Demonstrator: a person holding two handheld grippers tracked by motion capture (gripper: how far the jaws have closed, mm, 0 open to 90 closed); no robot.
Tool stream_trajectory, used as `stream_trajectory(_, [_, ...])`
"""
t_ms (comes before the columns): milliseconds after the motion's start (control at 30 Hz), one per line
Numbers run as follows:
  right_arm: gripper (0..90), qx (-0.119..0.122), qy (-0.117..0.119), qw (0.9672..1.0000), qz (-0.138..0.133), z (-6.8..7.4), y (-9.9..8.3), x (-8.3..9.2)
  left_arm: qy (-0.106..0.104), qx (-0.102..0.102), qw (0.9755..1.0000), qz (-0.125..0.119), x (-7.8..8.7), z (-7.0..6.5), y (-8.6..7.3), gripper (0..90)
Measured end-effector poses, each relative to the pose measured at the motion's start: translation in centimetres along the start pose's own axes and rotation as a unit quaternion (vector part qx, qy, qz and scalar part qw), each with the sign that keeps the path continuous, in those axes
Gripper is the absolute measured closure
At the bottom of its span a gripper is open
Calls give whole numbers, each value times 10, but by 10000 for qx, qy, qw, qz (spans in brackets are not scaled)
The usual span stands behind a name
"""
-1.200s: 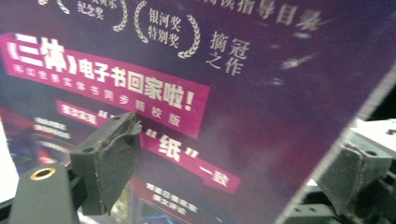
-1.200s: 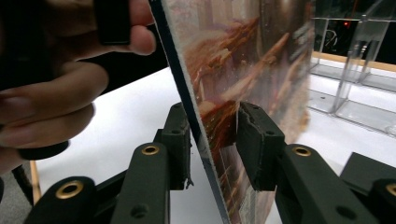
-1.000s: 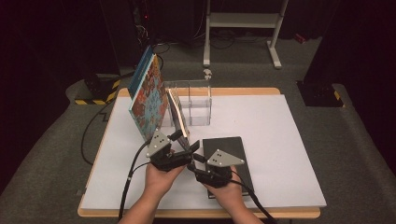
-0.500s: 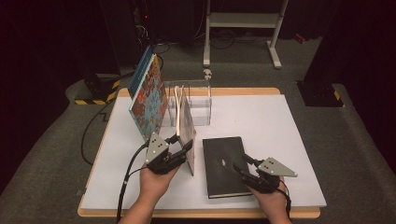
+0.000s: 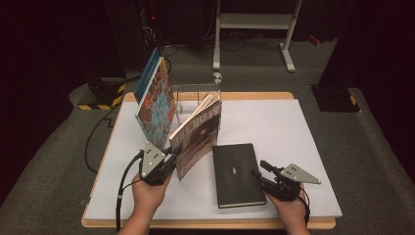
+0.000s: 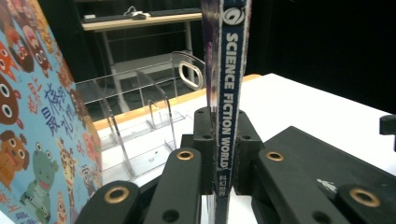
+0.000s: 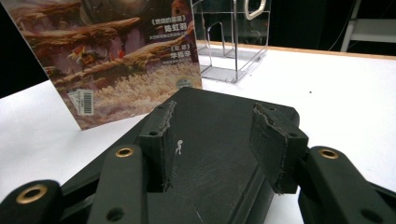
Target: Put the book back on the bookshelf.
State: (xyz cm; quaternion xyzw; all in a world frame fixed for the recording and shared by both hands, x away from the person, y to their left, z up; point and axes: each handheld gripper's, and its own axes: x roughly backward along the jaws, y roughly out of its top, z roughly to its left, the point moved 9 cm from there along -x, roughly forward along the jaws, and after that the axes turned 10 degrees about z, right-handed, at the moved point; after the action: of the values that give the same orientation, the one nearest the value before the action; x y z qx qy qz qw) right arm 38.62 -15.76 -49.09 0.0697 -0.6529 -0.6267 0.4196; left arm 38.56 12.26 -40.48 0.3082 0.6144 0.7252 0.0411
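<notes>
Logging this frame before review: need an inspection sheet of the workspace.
Surface: white tabletop, wooden edge.
Job's things: magazine upright, spine clamped; black book lying flat; picture book leaning upright beside the clear acrylic rack.
Clutter: nothing seen.
Grippers: left tool shut on the magazine's spine; right tool open, hovering at the black book's edge.
Cables: black cable trails from the left tool; loose cables on the floor.
Surroundings: dark room, grey carpet, white stand behind.

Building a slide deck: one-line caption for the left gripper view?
Left tongs clamp a Science Fiction World magazine upright by its spine, clear rack behind.
</notes>
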Motion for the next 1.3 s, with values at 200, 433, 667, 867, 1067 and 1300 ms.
stream_trajectory(200, [505, -77, 1, 10000, 8, -2, -1, 0, -181, 47, 9998, -68, -3, 2, 3, 785])
stream_trajectory(433, [502, -90, 40, 9999, 23, -1, -2, -1, -321, 82, 9994, -129, -16, 6, 17, 683])
stream_trajectory(667, [501, -132, 73, 9999, -5, -2, -1, 1, -310, 200, 9993, -76, -31, 6, 38, 828])
stream_trajectory(867, [501, -167, 126, 9998, -41, -2, 0, 1, -47, 244, 9997, -27, -28, 15, 47, 840])
stream_trajectory(1067, [501, -173, 177, 9997, -60, -1, 2, 2, 470, 504, 9975, -150, -19, 44, 53, 839])
stream_trajectory(1300, [501, -204, 211, 9995, -85, -1, 3, 2, 1021, 483, 9936, -58, -32, 61, 63, 838])
